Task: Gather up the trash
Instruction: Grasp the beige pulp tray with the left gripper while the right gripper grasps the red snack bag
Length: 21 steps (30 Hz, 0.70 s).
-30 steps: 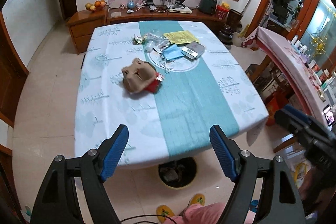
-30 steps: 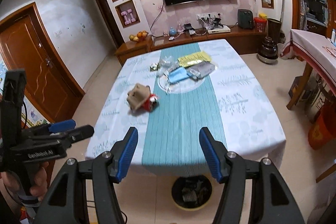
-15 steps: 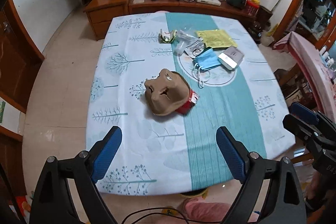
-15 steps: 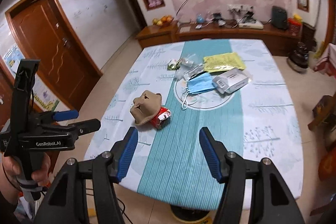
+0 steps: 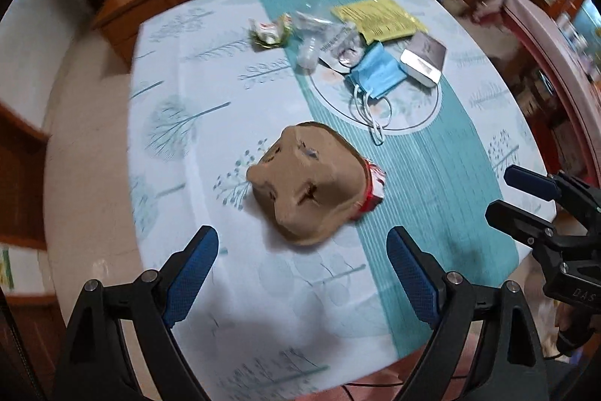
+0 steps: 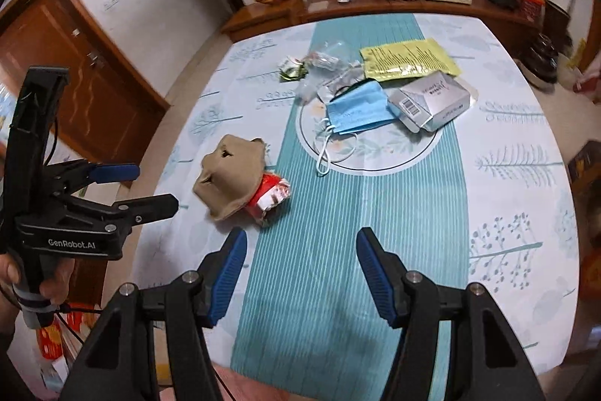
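Table (image 5: 195,292), cloth-covered: white fabric printed with pale trees, a ribbed teal runner (image 6: 338,273) down the middle bearing a ringed oval motif.

Trash, left to right. Left of the runner, a moulded brown pulp cup carrier (image 5: 308,183) lies upside down, domed and lumpy, with torn slits; a crushed red can (image 5: 373,190) touches its right edge and is partly tucked beneath it. Further back, a crumpled green-and-white wrapper (image 5: 268,32), then clear crinkled plastic packaging (image 5: 319,38). A pleated blue face mask (image 6: 357,109) with white ear loops lies on the oval. A flat yellow printed pouch (image 6: 407,59) sits behind it. A silver carton (image 6: 432,102) with a barcode lies at the far right, touching the mask.

Left gripper (image 5: 300,265): tilted steeply down above the near table edge, blue ribbed pads wide apart with nothing between them, just short of the carrier. The jaws have just been opening.

Right gripper (image 6: 300,269): angled down over the runner, jaws moderately wide, nothing between them.

Only the right wrist view shows the hand (image 6: 52,279) on the left tool's handle. Only the left wrist view, blurred, shows the carrier's full top.
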Motion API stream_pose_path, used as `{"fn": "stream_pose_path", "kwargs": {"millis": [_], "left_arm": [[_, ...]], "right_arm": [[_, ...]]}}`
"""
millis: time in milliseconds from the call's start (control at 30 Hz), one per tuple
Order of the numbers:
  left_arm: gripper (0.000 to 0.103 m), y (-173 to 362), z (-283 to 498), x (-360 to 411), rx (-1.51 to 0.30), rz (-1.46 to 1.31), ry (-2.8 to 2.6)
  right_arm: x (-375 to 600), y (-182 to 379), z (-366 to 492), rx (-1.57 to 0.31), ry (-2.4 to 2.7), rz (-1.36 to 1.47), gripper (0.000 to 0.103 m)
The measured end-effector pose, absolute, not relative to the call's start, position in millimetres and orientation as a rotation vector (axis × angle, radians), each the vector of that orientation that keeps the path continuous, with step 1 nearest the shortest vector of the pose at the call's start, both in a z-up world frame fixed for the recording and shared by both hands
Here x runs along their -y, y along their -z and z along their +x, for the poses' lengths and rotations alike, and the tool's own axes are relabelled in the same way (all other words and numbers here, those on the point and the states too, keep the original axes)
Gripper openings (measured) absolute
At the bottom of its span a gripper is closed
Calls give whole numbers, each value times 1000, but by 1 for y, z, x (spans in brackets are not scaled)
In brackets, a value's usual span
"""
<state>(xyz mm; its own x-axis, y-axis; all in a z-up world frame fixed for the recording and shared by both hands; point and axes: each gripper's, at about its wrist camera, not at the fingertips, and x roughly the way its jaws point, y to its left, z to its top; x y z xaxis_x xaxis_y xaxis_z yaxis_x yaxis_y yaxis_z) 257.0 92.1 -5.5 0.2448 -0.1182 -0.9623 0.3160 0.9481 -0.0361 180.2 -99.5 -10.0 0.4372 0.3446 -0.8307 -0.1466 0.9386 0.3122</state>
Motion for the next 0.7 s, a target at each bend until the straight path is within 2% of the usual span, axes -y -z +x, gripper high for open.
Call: {"fn": "stream_pose_path", "kwargs": {"millis": [433,533,600,700], "left_arm": [[89,59,311,-84,-1378,322,592],[82,66,315,-80,-1380,348,627],[70,69,319,-79,-1380,351,640],[67,69,325,-81,-1376,315,662]], "right_arm": [[66,39,203,-1133,-76,375,61],[63,42,202,-1142,-47,370,61],[61,43,203,-1146,-34,367,61],[57,43,204,-1148,-31,351,61]]}}
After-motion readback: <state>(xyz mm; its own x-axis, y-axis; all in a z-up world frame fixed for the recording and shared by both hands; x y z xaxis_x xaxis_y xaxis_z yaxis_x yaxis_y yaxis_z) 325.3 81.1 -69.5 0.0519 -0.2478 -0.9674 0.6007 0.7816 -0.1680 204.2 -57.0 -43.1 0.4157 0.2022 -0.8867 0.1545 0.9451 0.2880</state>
